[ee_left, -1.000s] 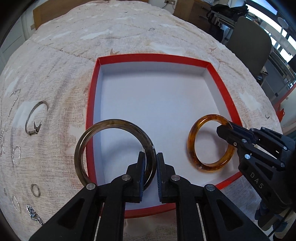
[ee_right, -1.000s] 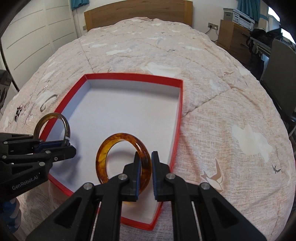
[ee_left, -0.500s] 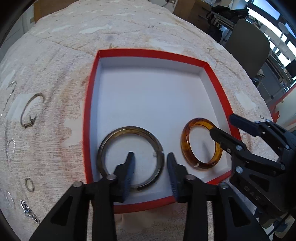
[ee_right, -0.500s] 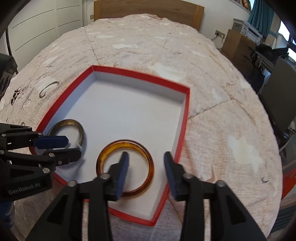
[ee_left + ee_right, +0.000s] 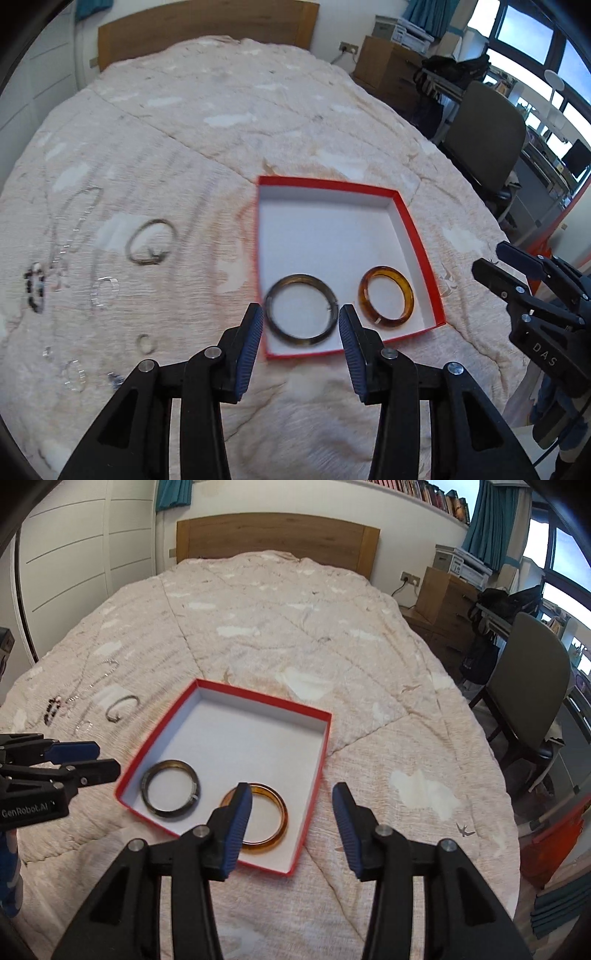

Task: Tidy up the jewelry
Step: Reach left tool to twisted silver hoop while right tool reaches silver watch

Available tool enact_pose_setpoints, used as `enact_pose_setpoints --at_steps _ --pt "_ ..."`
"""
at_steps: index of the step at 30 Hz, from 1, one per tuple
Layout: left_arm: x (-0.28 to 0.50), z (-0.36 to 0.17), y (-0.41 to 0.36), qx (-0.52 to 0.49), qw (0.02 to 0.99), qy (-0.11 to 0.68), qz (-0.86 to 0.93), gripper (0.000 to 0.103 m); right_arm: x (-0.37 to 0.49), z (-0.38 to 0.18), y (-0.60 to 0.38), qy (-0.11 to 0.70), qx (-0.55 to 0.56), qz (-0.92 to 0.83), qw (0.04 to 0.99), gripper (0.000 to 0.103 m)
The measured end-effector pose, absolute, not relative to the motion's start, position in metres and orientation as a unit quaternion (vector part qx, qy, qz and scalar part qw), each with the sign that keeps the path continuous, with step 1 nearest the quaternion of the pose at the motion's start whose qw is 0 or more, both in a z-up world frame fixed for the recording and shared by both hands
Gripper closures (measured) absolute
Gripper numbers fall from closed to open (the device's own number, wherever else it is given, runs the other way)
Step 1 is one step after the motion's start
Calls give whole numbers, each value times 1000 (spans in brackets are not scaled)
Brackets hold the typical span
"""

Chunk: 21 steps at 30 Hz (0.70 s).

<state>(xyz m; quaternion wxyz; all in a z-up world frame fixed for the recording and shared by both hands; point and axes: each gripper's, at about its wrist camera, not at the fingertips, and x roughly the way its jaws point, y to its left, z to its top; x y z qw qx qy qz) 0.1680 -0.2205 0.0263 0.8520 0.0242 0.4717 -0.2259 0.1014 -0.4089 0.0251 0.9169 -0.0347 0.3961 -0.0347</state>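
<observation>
A red box (image 5: 415,236) lies on the bed (image 5: 280,627), holding a dark bangle (image 5: 301,311) beside an amber bangle (image 5: 386,297) at its near edge. Left tongs (image 5: 301,334) and right tongs (image 5: 291,819) hover above, both spread apart and empty; small silver pieces (image 5: 149,246) lie left of the box

One red box (image 5: 417,236) lay on the bed (image 5: 229,110). Inside it, toward its near edge: two bangles, one dark (image 5: 301,310), one amber (image 5: 386,297). On the bedcover left of the box: one open metal bangle (image 5: 151,242), one dark beaded piece (image 5: 35,288), one chain (image 5: 75,218). Several small rings lay nearby, blurred, count uncertain. Two grippers were visible.
</observation>
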Motion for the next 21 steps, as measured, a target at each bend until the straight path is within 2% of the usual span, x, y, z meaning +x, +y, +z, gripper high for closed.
enact_pose_setpoints --at_steps 12,21 --pt "121 63 -77 -6 888 441 -131 61 60 83 -341 347 11 31 937 60" --pt "104 43 15 -23 893 444 -72 65 66 69 -272 362 18 114 925 60"
